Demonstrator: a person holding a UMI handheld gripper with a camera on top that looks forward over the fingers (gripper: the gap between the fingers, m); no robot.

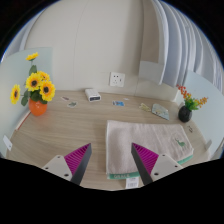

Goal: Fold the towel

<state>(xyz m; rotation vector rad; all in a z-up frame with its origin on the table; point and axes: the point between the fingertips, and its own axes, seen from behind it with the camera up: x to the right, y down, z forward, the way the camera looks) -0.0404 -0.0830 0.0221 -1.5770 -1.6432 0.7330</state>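
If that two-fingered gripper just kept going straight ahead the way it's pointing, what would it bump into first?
Probably the towel lying flat on the table, just ahead of the open gripper. It sits mostly before one finger; ahead of the other is bare tabletop, though depth is hard to judge.

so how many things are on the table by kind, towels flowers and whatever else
Towels: 1, the towel lying flat just ahead of the open gripper
Flower pots: 2, the sunflower pot and the small dark pot
White boxes: 1, the white box near the wall
Small flat items: about 3, too small to identify
Total: about 7
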